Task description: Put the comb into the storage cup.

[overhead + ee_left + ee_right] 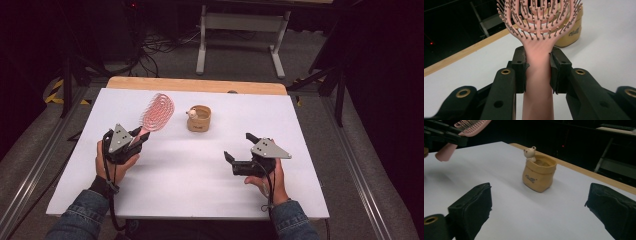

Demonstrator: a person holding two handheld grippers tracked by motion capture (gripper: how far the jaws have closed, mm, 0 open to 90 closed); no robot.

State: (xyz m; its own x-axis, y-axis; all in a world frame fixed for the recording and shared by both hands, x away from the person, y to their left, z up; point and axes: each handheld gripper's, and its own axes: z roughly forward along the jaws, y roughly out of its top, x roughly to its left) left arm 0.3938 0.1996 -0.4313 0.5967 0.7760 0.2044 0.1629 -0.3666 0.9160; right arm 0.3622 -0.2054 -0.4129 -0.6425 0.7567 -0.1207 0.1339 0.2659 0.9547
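A pink vented hairbrush (pixel 156 112) hangs above the white table, its handle (pixel 538 75) clamped between the jaws of my left gripper (pixel 139 136) and its bristled head pointing away toward the far side. A tan sack-shaped pot (pixel 199 119) with a small bear figure on its rim stands upright at the table's middle back; the right gripper view has that pot (pixel 539 173) straight ahead. My right gripper (pixel 239 146) hovers at the right, jaws wide apart with nothing between them, aimed at the pot from a distance.
The white tabletop (pixel 200 175) has a wooden strip (pixel 195 85) along its far edge. Beyond it stand a white table frame (pixel 240 35) and cables on the dark floor. Metal rails run along both sides of the table.
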